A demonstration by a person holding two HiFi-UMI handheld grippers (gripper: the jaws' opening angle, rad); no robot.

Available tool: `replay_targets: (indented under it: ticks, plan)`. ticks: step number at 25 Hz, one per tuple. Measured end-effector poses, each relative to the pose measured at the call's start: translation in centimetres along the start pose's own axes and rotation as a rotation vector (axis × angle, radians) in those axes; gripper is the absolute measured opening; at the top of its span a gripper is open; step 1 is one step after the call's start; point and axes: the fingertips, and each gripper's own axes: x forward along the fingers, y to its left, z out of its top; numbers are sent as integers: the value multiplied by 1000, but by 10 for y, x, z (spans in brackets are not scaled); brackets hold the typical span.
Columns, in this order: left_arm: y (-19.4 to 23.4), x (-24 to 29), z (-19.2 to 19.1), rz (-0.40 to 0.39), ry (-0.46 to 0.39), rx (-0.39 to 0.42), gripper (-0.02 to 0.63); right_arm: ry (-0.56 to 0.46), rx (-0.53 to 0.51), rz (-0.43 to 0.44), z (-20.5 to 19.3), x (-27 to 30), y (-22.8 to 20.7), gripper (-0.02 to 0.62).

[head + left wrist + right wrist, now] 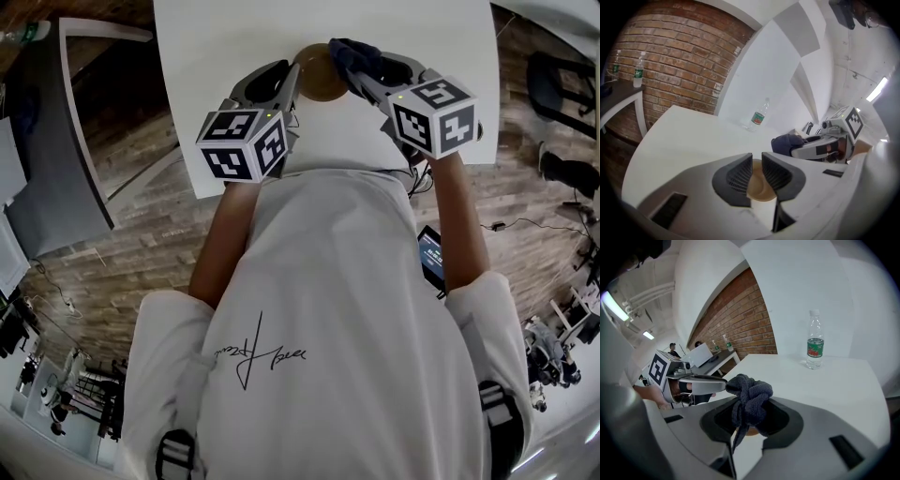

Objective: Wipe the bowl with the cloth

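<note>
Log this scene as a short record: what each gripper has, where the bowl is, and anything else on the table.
left gripper: closed on the rim of the bowl
right gripper: shut on the cloth, dark blue, bunched
bowl: tan, over the white table, between the two grippers
cloth and bowl: close together; contact not clear
elsewhere on table: water bottle, upright, well apart from the bowl

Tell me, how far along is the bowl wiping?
Done: right tongs hold the dark cloth, left tongs clamp the tan bowl by its rim. In hand: the cloth is at the bowl's edge. Left: the wiping itself, as far as I can tell.
</note>
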Motion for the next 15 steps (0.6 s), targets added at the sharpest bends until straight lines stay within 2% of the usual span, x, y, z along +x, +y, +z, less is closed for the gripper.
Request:
replay_targets:
  ticks: [15]
  plan:
    - [-41,-31,23,-61,-80,78,21,-179,33,5,14,-60,32,107]
